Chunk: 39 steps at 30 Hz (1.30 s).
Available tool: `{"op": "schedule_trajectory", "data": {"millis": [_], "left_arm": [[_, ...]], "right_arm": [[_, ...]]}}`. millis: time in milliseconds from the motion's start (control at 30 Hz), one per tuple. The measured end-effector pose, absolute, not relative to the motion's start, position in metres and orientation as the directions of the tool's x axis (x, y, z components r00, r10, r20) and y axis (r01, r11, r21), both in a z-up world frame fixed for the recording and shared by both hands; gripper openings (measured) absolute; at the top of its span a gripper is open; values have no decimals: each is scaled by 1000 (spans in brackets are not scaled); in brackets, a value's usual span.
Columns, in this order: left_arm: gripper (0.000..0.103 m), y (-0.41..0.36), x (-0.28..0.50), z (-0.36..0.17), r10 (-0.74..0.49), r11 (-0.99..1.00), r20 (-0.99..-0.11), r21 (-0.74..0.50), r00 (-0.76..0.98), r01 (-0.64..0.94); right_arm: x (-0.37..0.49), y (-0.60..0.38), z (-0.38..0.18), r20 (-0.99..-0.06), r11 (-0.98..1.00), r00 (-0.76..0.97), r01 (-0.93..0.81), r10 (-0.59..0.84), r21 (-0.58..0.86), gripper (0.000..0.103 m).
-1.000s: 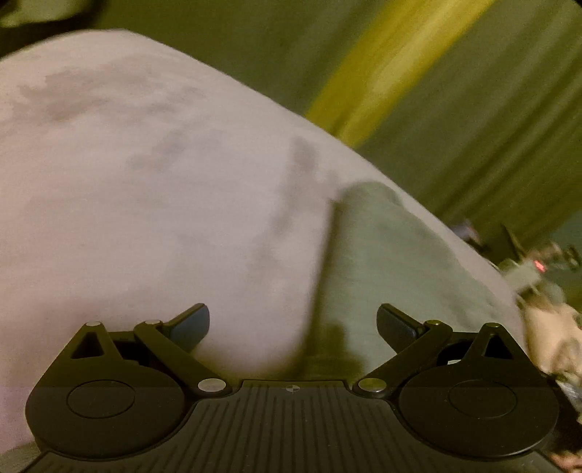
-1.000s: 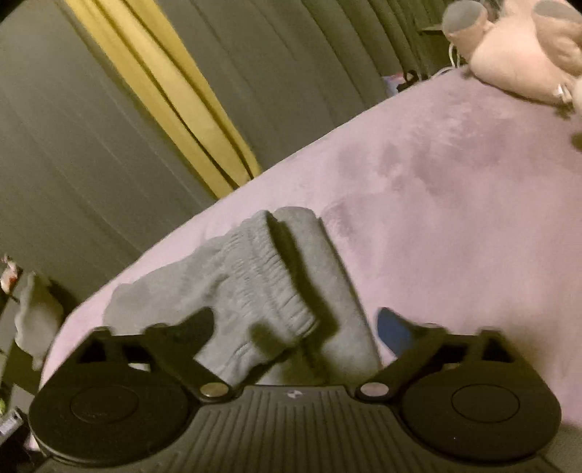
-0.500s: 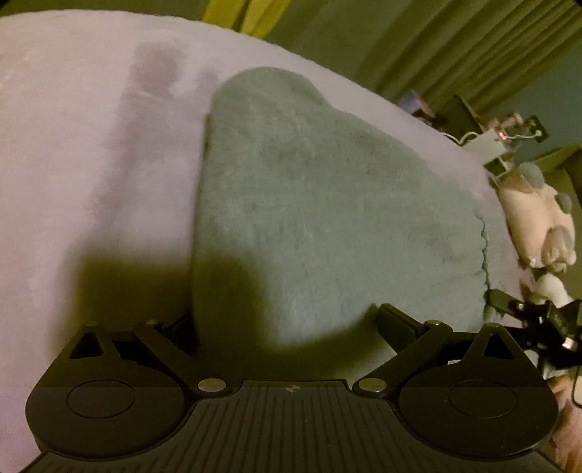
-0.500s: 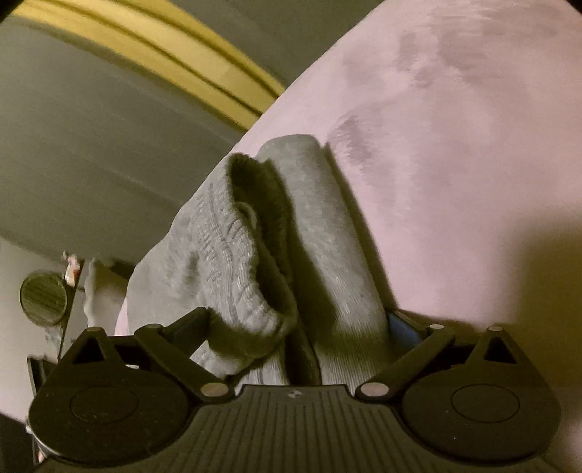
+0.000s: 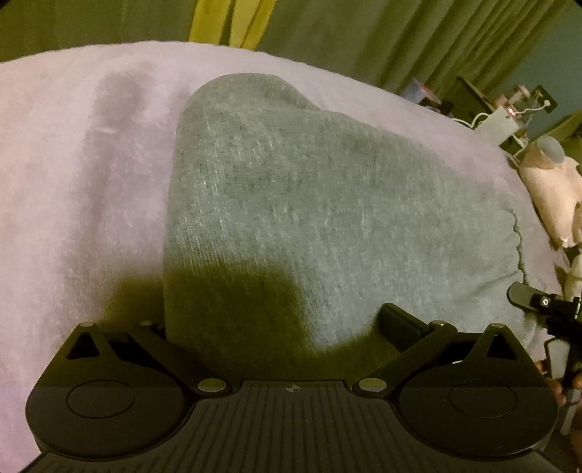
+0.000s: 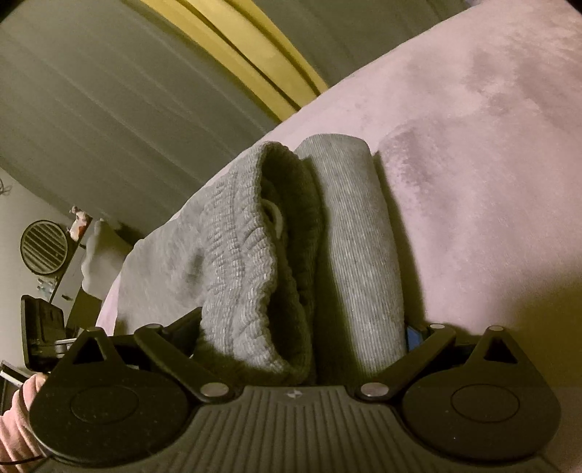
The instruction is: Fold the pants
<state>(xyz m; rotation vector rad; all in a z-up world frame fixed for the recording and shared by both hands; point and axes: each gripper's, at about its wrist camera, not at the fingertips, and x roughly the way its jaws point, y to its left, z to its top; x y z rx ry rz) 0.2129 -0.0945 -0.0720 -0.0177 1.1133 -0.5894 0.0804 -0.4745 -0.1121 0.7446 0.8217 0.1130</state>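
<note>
Grey pants [image 5: 309, 203] lie folded on a pink fleece blanket [image 5: 80, 174]. My left gripper [image 5: 276, 327] is open, its jaws wide on either side of the folded edge of the pants, which reaches between them. In the right wrist view the ribbed waistband [image 6: 247, 262] and a folded layer [image 6: 360, 254] of the pants sit between the wide jaws of my right gripper [image 6: 302, 334], which is open. The right gripper [image 5: 534, 302] also shows at the right edge of the left wrist view.
Green curtains [image 5: 400, 40] with a yellow strip [image 5: 225, 18] hang behind the bed. A pink plush toy [image 5: 553, 182] lies at the right. A fan [image 6: 43, 247] and cluttered furniture stand off the bed's left side in the right wrist view.
Both grippers have moved in toward the pants; the cloth now lies between the jaws of each. The left view swung from bare blanket onto the folded pants.
</note>
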Motion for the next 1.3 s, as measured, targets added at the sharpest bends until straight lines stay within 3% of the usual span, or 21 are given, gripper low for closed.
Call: {"op": "schedule_trajectory", "data": {"millis": [600, 900, 933, 1000, 1067, 1133, 1167, 1233, 1300], "left_arm": [[103, -86, 193, -74, -457, 852, -803, -271, 383, 448], [103, -91, 197, -73, -453, 851, -808, -265, 377, 454], [103, -92, 198, -73, -449, 851, -812, -261, 373, 456], [102, -95, 197, -69, -441, 850, -811, -241, 383, 468], [85, -97, 190, -63, -462, 828, -796, -228, 391, 513], [69, -97, 185, -57, -483, 805, -784, -223, 389, 550], [63, -97, 185, -53, -496, 796, -778, -230, 385, 560], [65, -95, 189, -54, -504, 798, -779, -255, 373, 547], [76, -94, 198, -61, -510, 806, -788, -296, 346, 512]], "right_arm": [[66, -455, -112, -614, 795, 747, 201, 254, 573, 99], [81, -434, -100, -668, 814, 717, 259, 198, 520, 99], [82, -431, -99, -673, 820, 715, 261, 191, 510, 98], [81, -428, -94, -670, 824, 717, 255, 189, 505, 86], [78, -429, -89, -670, 824, 713, 245, 204, 511, 75], [76, -431, -83, -660, 817, 716, 229, 227, 529, 70], [75, -431, -82, -660, 817, 715, 226, 230, 530, 70], [78, -435, -88, -672, 810, 700, 238, 239, 536, 75], [90, -441, -95, -671, 773, 683, 247, 289, 584, 94]]}}
